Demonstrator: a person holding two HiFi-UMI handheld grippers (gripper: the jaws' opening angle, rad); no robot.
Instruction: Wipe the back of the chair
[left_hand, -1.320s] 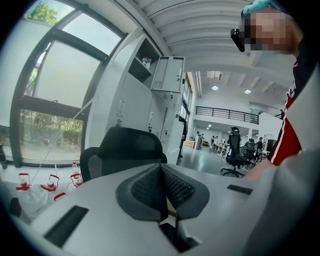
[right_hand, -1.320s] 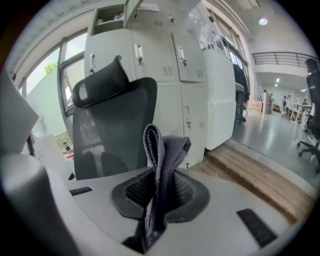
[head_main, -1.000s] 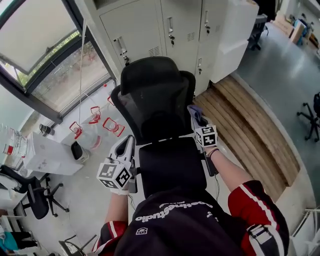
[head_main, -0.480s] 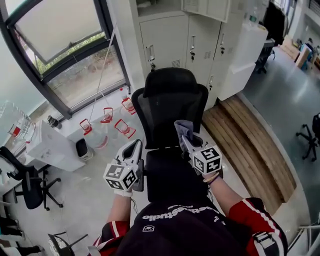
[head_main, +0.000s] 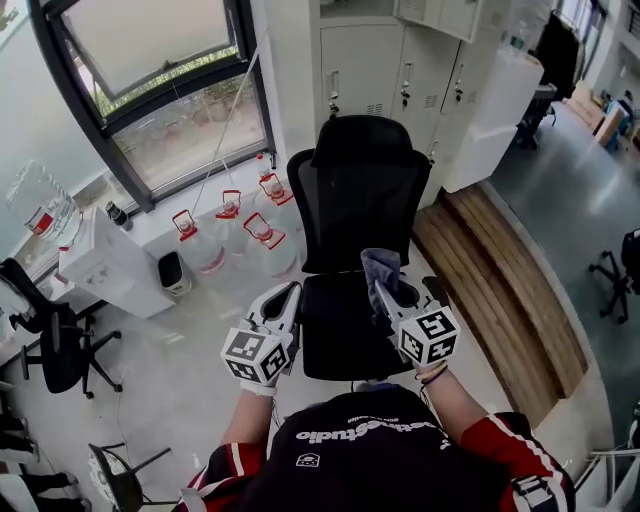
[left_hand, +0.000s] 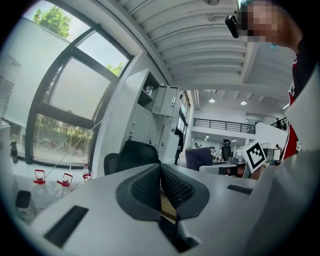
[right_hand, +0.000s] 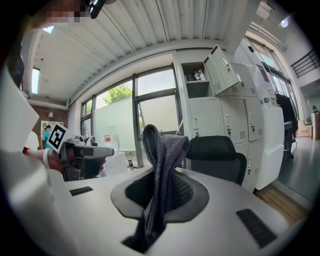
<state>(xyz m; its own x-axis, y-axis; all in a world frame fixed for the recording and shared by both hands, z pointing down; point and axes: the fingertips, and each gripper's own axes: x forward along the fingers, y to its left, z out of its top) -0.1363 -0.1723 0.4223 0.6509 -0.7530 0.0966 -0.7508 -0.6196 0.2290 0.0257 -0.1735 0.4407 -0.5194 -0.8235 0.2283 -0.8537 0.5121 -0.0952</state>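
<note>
one cloth (head_main: 378, 268), clamped in the right gripper (head_main: 388, 292), wants pressing flat on the chair back (head_main: 360, 200) mid-frame; left gripper (head_main: 284, 296) is pinched empty.

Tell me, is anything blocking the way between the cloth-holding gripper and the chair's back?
Nothing visible does. The right gripper, shut on the grey cloth, faces the chair back with only open air between them.

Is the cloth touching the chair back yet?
Apart. The right gripper view shows the cloth pinched in the right tool, with the chair back standing well beyond it.
</note>
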